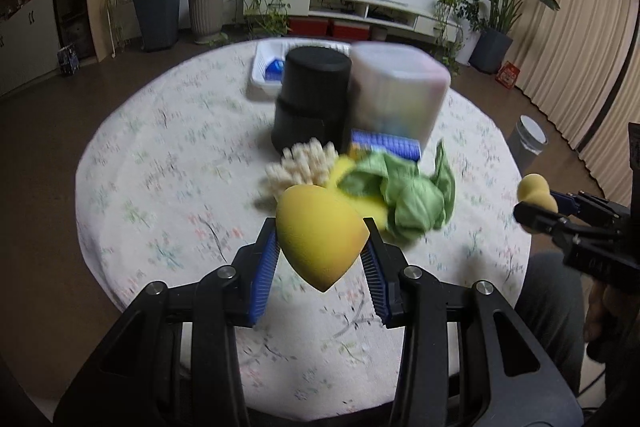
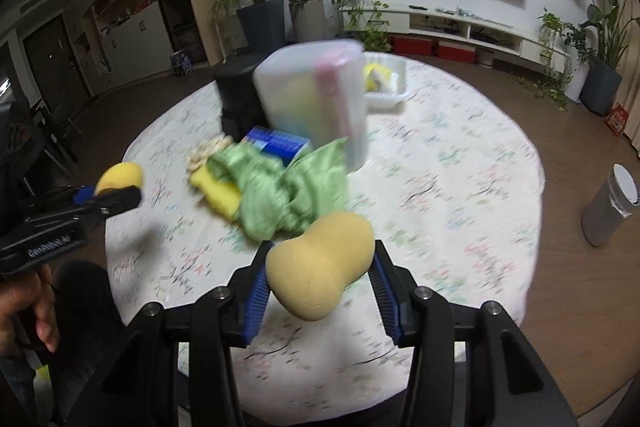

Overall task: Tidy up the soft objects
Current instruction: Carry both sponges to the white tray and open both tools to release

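left wrist view: left gripper (image 1: 322, 247) clamps a yellow teardrop foam sponge (image 1: 320, 239), right gripper (image 2: 320, 273) a tan gourd-shaped foam sponge (image 2: 320, 263); crumpled green cloth (image 1: 404, 195) and bristly cream sponge (image 1: 300, 165) apparently remain unsorted.

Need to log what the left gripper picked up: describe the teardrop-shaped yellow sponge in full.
The teardrop sponge is yellow shading to orange, matte and finely porous like soft foam. Its rounded, wide end faces the table's middle; its pointed tip aims back toward the camera. The left gripper clamps it between blue ribbed pads, lifted clear of the floral tablecloth. Nothing else touches it.
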Action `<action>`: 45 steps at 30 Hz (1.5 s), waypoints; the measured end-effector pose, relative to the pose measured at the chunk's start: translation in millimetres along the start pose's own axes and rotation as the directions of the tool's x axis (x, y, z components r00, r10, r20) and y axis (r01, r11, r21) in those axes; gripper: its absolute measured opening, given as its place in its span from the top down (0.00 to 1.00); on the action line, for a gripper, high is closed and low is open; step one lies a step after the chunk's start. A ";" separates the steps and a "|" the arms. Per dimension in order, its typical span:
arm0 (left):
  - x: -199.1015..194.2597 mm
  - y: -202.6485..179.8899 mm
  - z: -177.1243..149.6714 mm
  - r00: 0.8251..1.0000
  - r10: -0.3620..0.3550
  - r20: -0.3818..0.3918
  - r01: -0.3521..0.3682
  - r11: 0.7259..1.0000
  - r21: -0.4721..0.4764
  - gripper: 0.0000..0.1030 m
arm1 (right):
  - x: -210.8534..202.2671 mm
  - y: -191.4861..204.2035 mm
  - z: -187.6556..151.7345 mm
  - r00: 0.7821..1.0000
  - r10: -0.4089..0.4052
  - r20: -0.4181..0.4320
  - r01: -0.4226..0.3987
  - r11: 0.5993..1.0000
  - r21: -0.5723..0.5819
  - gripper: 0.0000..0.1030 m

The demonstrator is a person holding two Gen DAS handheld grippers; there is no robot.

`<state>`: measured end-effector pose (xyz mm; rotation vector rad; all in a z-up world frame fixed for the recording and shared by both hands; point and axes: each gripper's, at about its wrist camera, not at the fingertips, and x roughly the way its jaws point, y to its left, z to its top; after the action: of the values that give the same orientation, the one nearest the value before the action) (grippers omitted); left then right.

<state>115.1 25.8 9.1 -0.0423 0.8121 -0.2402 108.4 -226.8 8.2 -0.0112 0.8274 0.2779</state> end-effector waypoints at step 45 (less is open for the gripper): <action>307.9 51.4 253.4 0.971 -0.015 -0.238 0.092 0.944 0.317 0.61 | 294.8 -43.2 292.7 0.951 0.094 -0.294 -0.206 0.902 -0.378 0.51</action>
<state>512.4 -8.4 -42.7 0.2815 0.9963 -0.4355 520.8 -163.4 -11.8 -0.3844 1.0316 0.6040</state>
